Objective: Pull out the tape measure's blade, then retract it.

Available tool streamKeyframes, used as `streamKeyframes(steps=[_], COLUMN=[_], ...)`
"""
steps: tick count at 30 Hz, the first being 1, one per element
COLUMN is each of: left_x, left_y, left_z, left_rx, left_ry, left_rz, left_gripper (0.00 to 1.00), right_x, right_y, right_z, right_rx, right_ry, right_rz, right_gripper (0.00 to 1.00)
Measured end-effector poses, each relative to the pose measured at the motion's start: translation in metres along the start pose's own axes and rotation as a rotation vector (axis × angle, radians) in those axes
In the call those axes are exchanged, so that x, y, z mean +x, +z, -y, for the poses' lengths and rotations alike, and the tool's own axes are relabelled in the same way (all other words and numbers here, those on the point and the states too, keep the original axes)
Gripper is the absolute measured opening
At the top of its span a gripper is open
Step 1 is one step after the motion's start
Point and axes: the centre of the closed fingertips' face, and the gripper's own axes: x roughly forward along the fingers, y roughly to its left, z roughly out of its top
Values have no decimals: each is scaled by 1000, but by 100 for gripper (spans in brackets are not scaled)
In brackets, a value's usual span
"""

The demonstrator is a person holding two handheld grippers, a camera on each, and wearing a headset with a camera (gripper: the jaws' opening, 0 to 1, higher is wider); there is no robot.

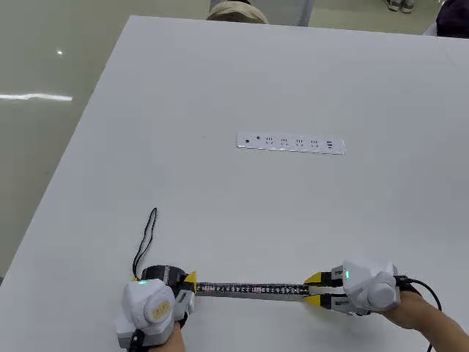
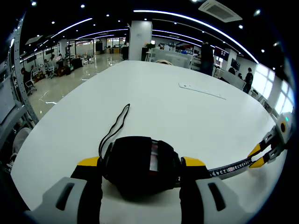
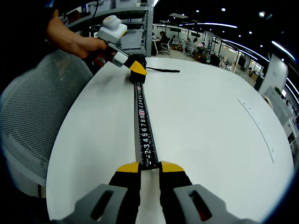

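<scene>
- A broad white surface with a rounded edge.
- A pale glossy floor mirrors the lamps.
- The dark ceiling carries long curved light strips and small spot lamps.
- A white pillar stands beyond the far end.
- Bright windows line one side.
- A grey mesh chair back stands beside the surface, with what seem to be metal shelves behind.

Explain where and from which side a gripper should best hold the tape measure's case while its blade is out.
Probably across the two ends of the case, from the near side, square to the blade, as the left gripper does. The blade leaves low along the table, so a jaw clears it; the strap lies beyond.
</scene>
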Motion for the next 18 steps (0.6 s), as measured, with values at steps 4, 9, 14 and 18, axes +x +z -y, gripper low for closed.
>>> streamKeyframes(steps=[4,9,14,18], left_x=[0,0,0,1], left_y=[0,0,0,-1], left_z=[0,0,0,-1], left_rx=[-3,-5,-10,-13], left_ry=[-3,-6,-9,-12], left_rz=[-2,-2,-5,-8], left_gripper=[64,64,64,64], right_x=[1,0,0,0], right_y=[1,3,3,4], right_z=[0,0,0,0], right_rx=[-4,-2,-3,-1], right_ry=[0,1,1,1], right_rz=[0,1,1,3], right_gripper=[13,13,13,13])
